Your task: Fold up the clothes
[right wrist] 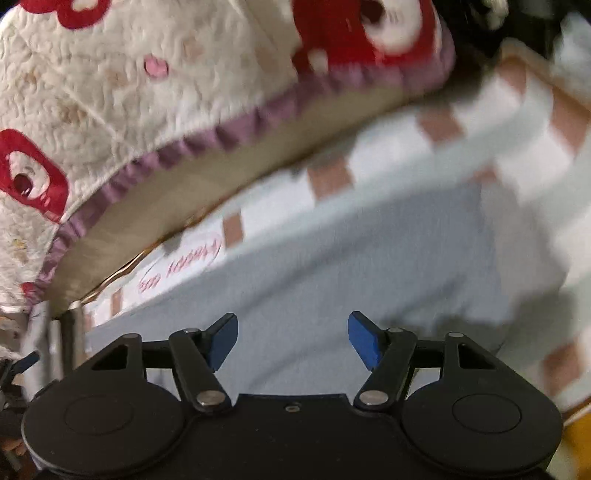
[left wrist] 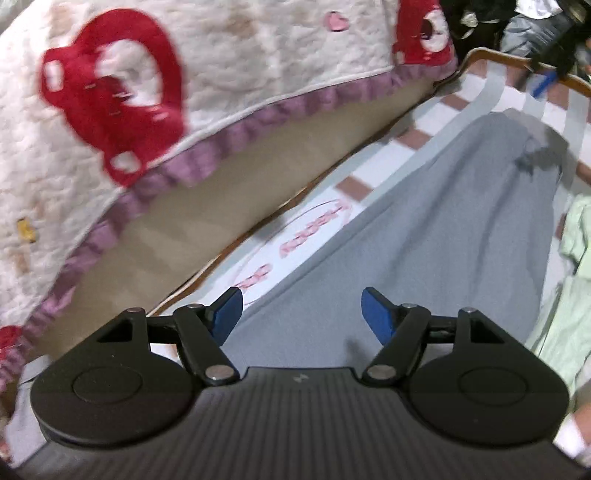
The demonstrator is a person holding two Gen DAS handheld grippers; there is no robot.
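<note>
A grey garment (left wrist: 424, 229) lies spread flat on a table covered with a white cloth with pink squares (left wrist: 373, 155). My left gripper (left wrist: 301, 314) hovers open over the garment's near end, nothing between its blue fingers. The far end of the garment reaches toward the table's curved wooden rim (left wrist: 495, 55), where the other gripper's blue tip (left wrist: 543, 83) shows. In the right wrist view the same grey garment (right wrist: 351, 266) fills the middle, blurred. My right gripper (right wrist: 293, 341) is open above it, holding nothing.
A cream quilt with red bear prints and a purple frill (left wrist: 110, 110) hangs close along the table's left side; the same quilt (right wrist: 147, 92) shows in the right wrist view. Pale green clothing (left wrist: 569, 280) is piled at the right. Dark clutter (left wrist: 480, 18) sits beyond the table.
</note>
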